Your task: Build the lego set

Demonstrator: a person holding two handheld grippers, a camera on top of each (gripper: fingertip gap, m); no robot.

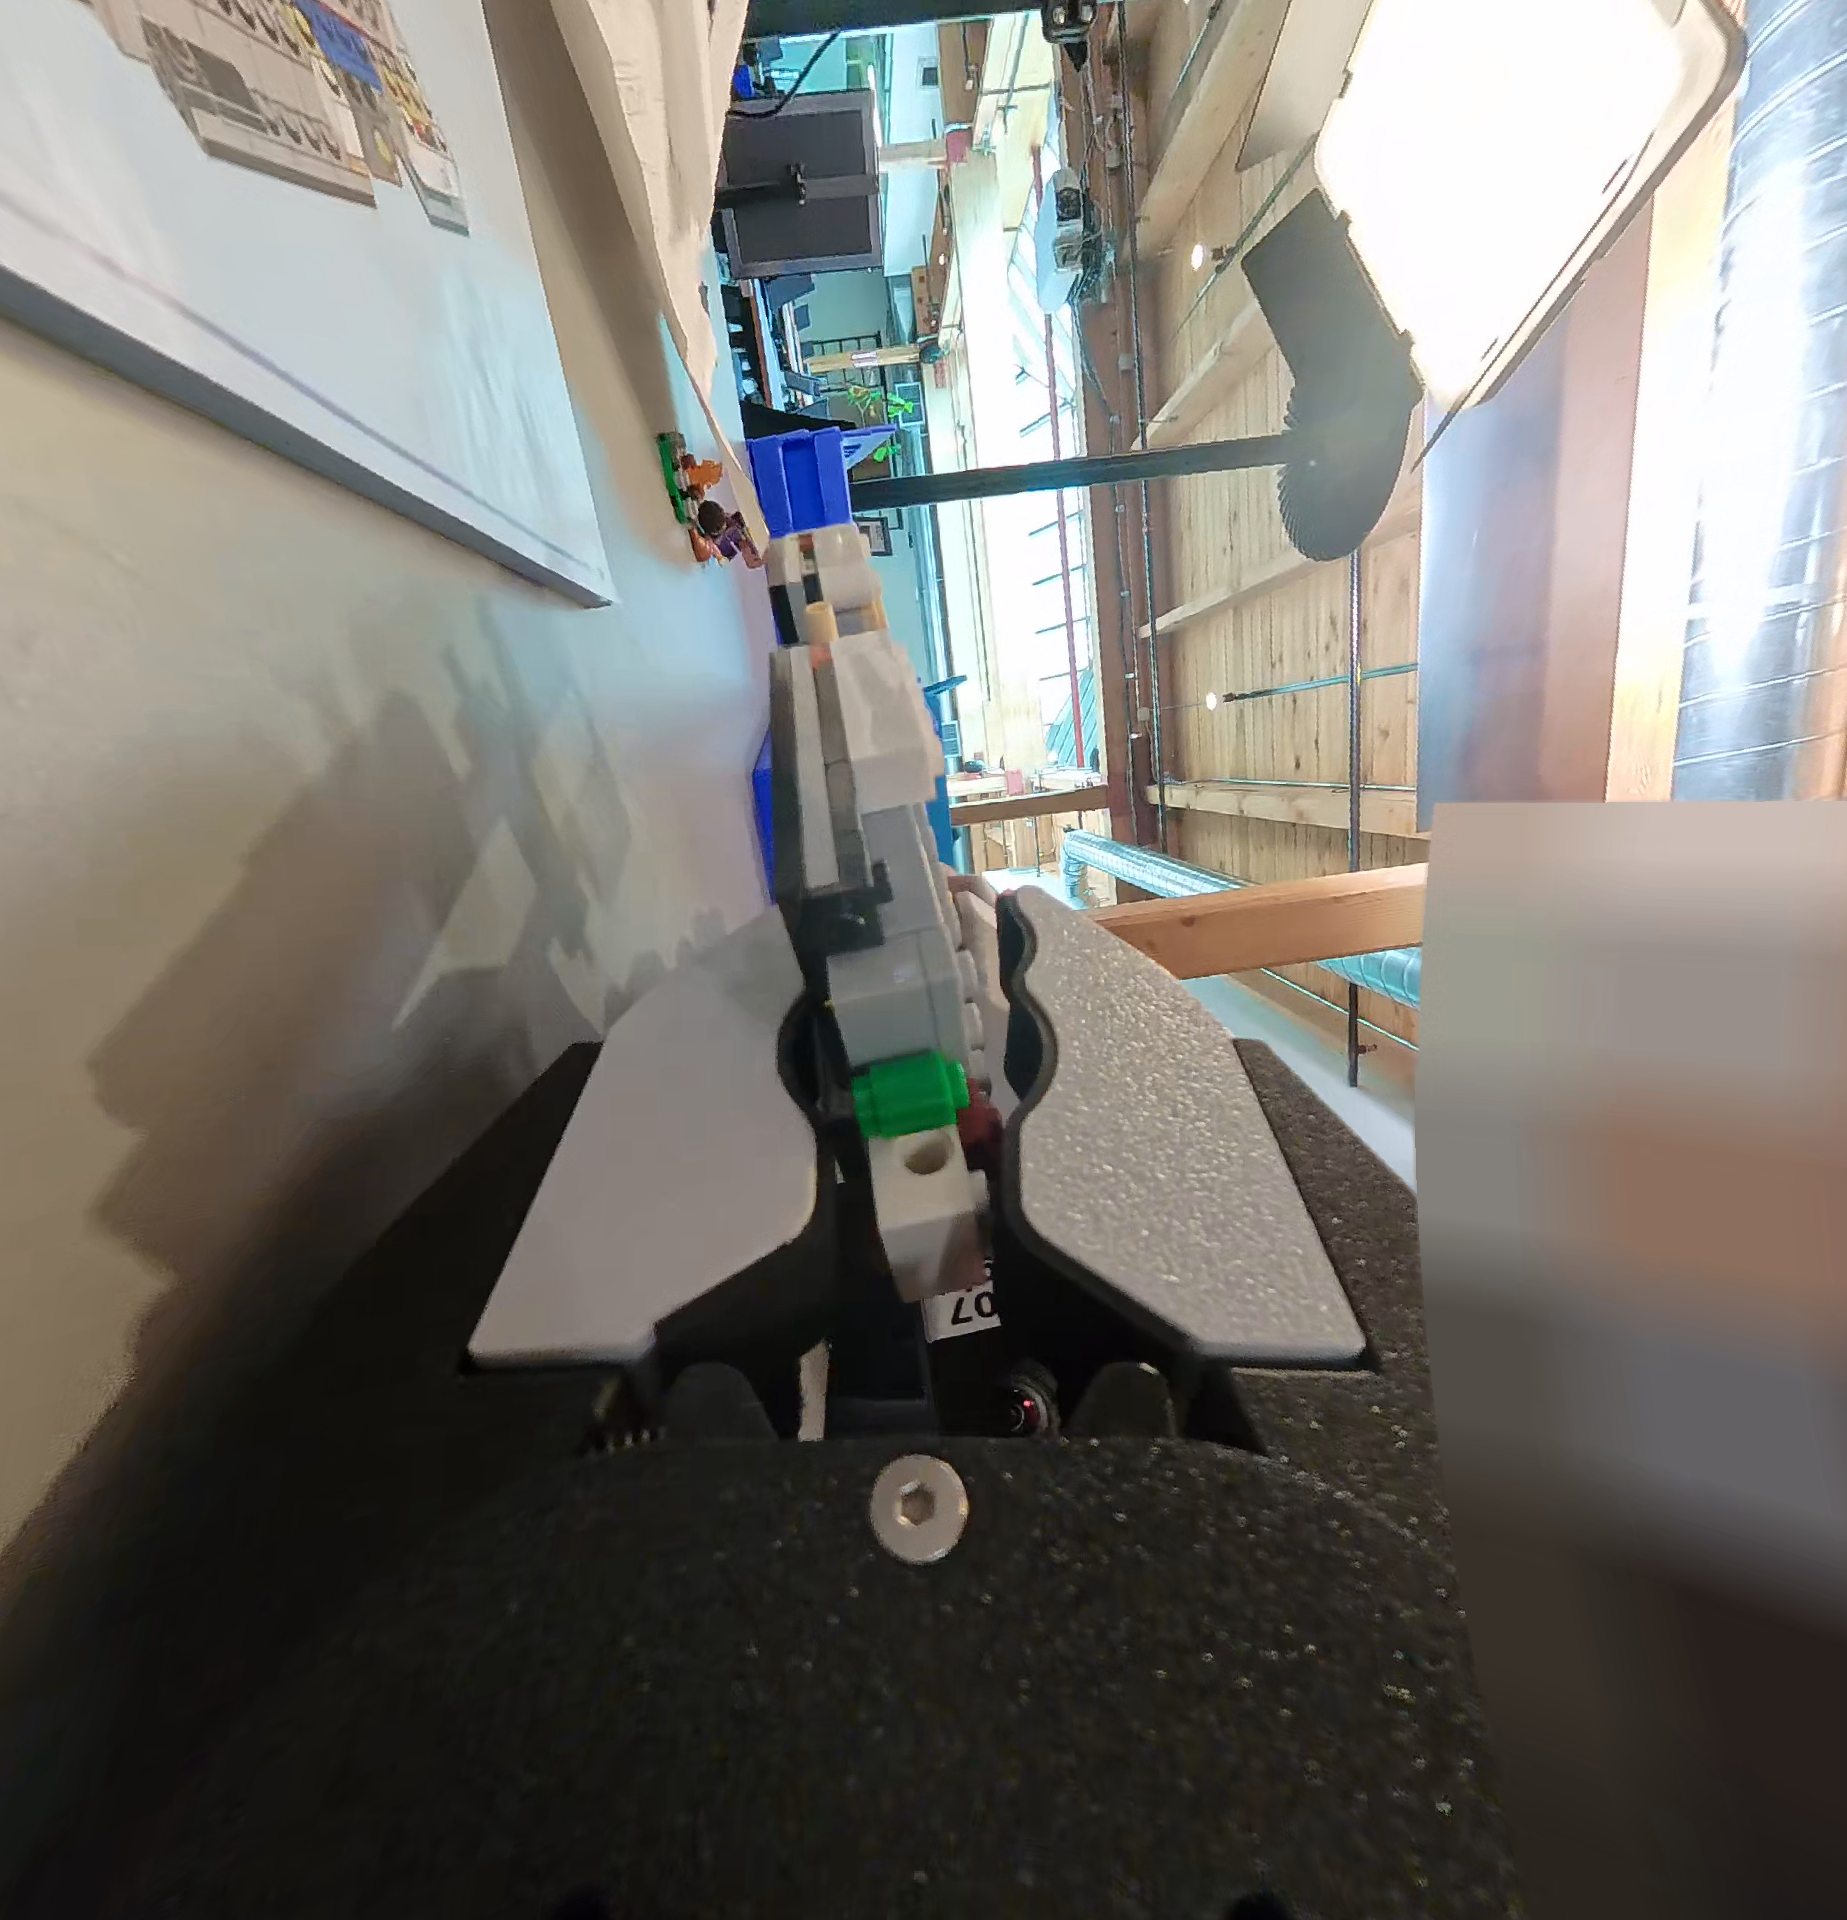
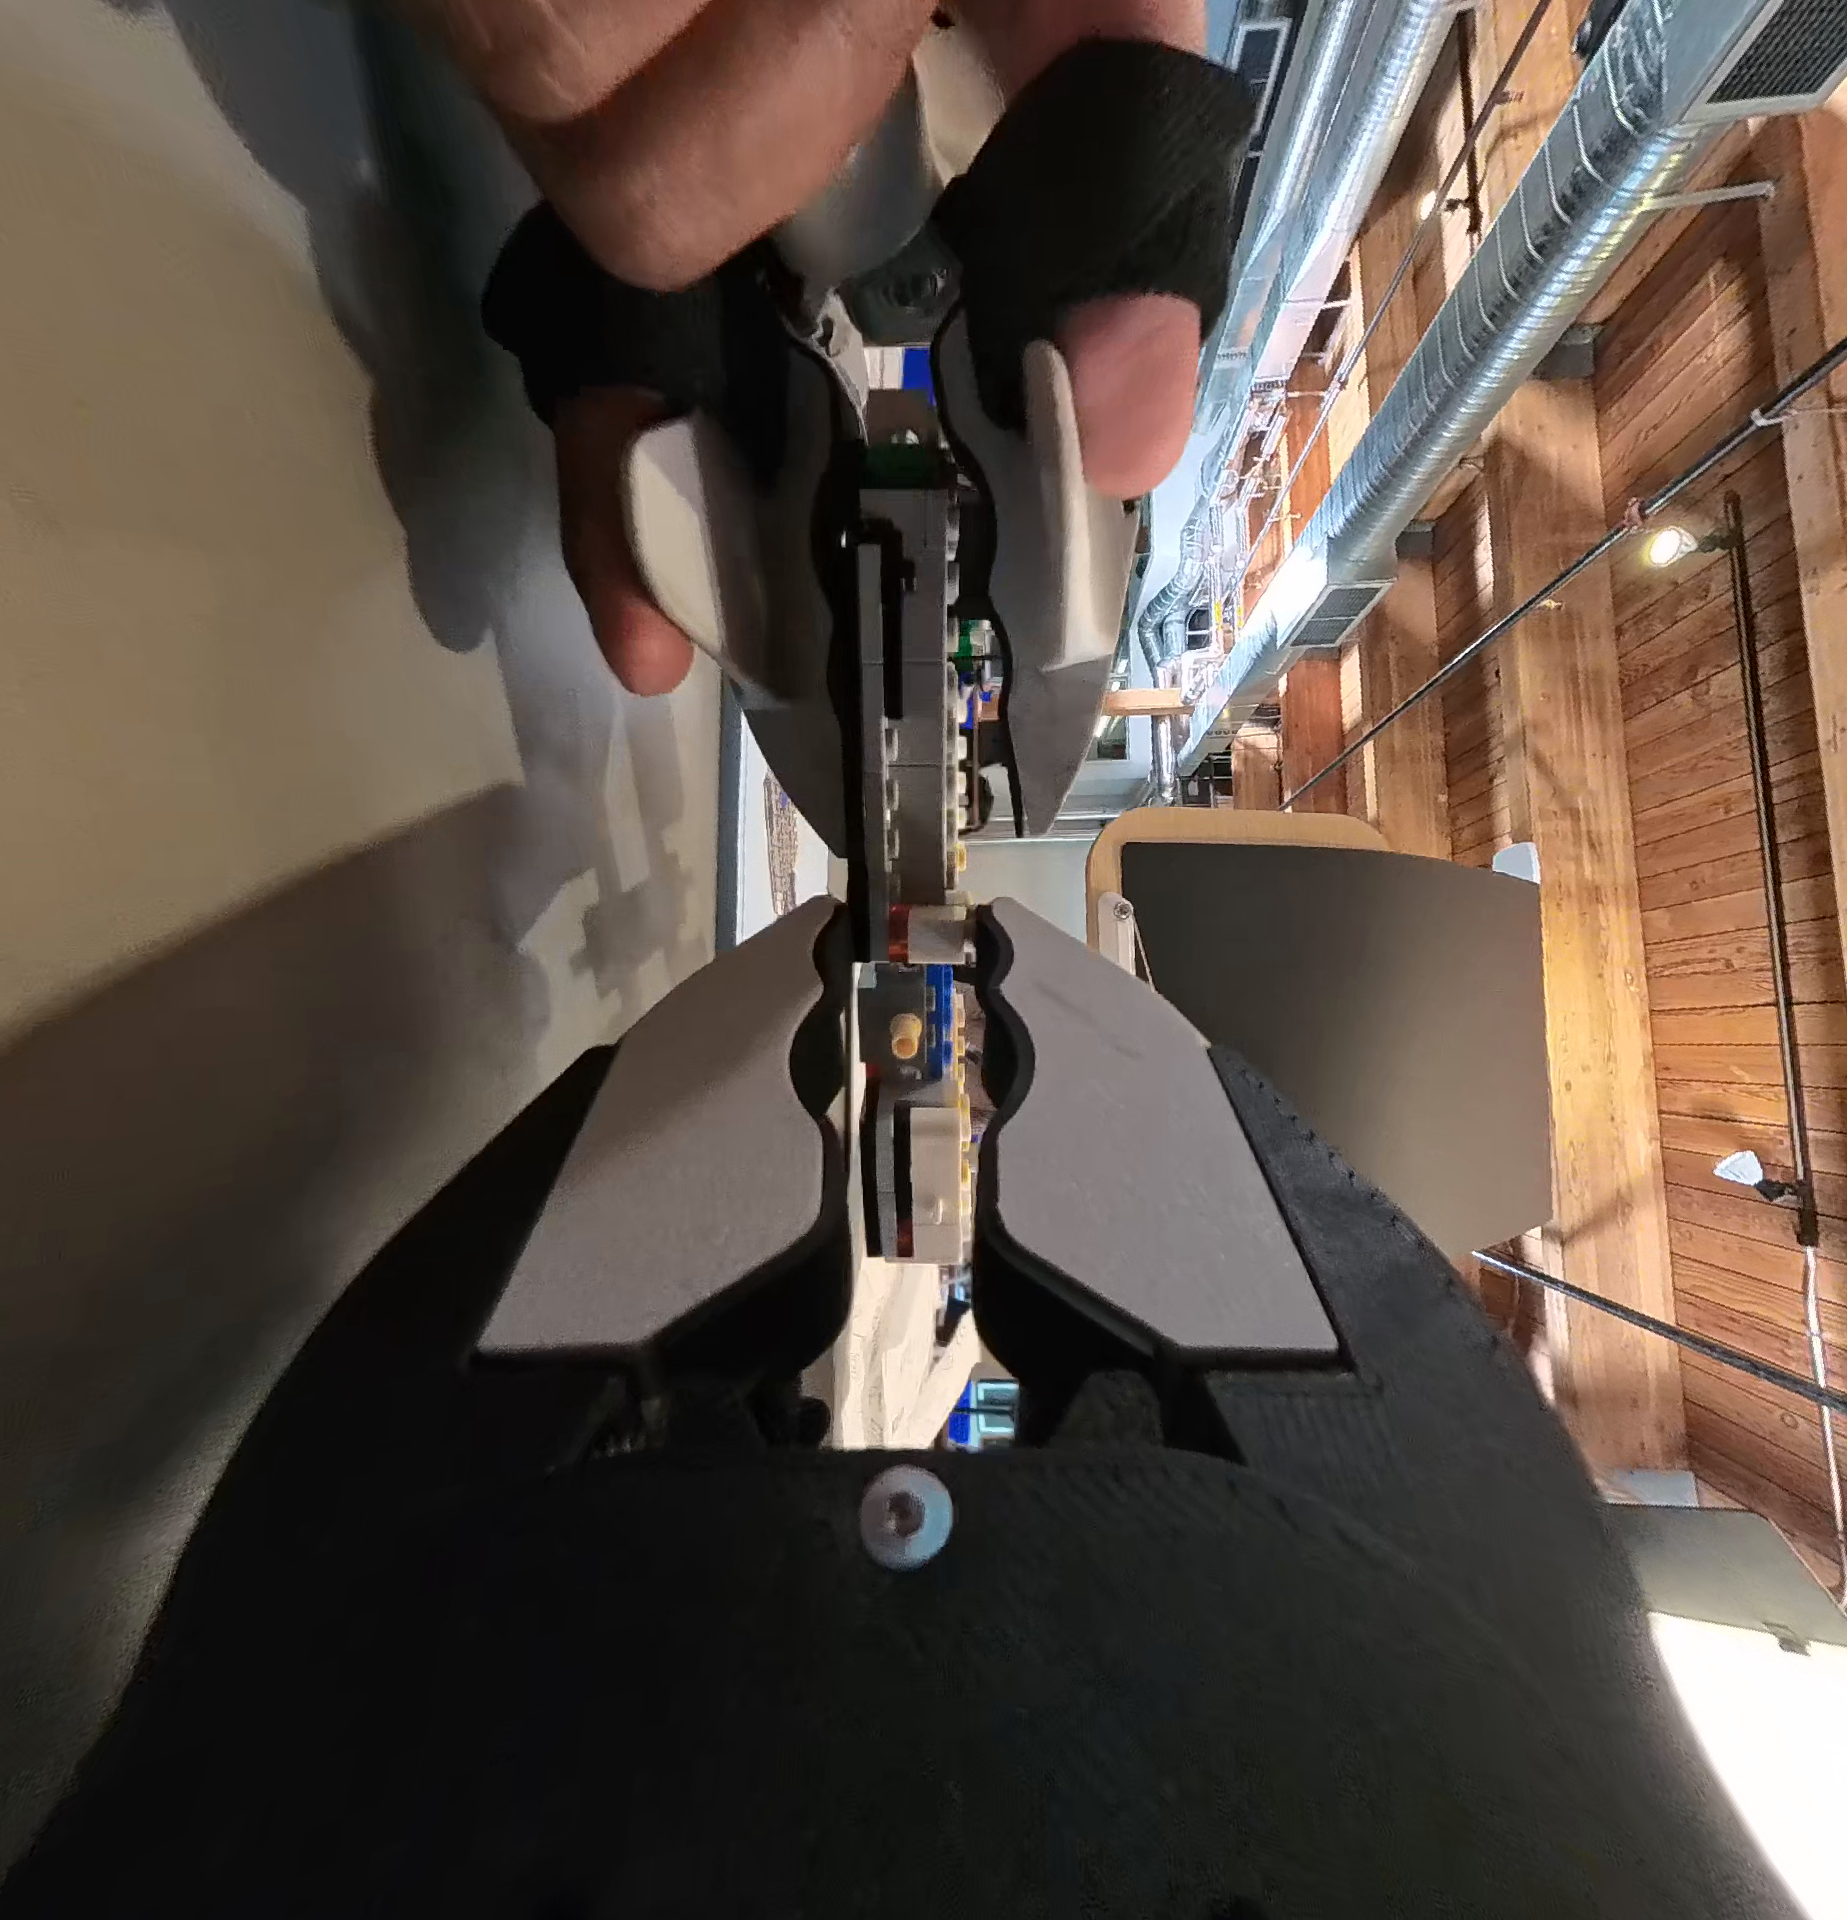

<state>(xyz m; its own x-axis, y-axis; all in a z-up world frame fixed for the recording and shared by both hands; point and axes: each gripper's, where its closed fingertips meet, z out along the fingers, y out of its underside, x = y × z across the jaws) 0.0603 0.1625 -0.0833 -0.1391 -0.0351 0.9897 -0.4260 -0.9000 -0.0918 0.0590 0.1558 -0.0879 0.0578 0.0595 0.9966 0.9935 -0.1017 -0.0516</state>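
Beside a pale wall, both grippers' fingers point(image 2: 986, 940) point(image 1: 1028, 987) clamp opposite ends of one grey brick model point(image 2: 914, 758).

A small white sticker point(image 1: 963, 1309) bearing printed digits sits low in the centre of the left wrist view, and a blurred printed sheet point(image 1: 306, 94) at upper left cannot be read.
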